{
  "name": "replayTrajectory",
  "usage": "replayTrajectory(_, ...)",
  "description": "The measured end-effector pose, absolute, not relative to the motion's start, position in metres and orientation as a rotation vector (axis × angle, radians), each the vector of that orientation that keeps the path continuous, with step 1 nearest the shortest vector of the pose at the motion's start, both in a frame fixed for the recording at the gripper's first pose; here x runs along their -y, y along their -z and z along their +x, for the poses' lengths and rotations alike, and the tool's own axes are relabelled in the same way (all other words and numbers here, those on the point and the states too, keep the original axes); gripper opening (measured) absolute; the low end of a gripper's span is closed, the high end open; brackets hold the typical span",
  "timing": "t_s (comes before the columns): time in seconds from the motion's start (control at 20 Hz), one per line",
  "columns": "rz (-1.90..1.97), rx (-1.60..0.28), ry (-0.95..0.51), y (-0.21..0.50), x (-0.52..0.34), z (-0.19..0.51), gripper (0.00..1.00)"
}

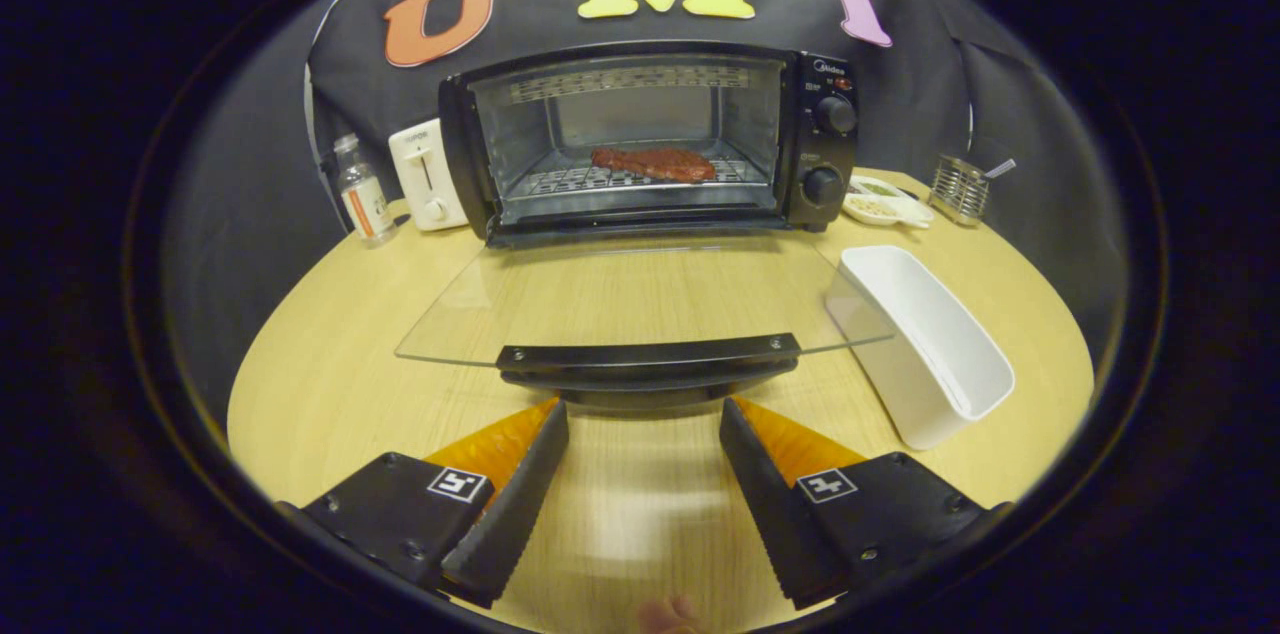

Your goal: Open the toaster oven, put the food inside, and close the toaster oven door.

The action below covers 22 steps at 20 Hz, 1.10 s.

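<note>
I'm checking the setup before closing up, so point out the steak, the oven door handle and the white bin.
steak [653, 163], gripper view, middle of the meat on the rack.
oven door handle [648, 355], gripper view, middle of the bar.
white bin [935, 339], gripper view, inner wall.

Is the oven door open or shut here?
Open: the glass door lies flat, steak on the rack inside. Gripper jaws open, empty, just short of the handle.

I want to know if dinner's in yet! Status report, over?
Tool open, empty, just short of door handle. Meat on rack inside toaster oven. Glass door still down. Nothing blocking.
</note>
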State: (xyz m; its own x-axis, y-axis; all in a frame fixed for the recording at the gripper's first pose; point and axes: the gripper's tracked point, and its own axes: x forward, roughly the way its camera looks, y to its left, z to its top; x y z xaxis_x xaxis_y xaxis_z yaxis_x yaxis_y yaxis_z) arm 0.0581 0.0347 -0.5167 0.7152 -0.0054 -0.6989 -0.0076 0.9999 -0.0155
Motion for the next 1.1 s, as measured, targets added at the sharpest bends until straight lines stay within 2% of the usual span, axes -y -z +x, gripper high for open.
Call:
replayTrajectory(0.7,-0.049,-0.629,-0.001,0.45,-0.041,0.073,0.97)
replayTrajectory(1.1,-0.059,-0.441,-0.025,0.374,-0.053,0.13,0.98)
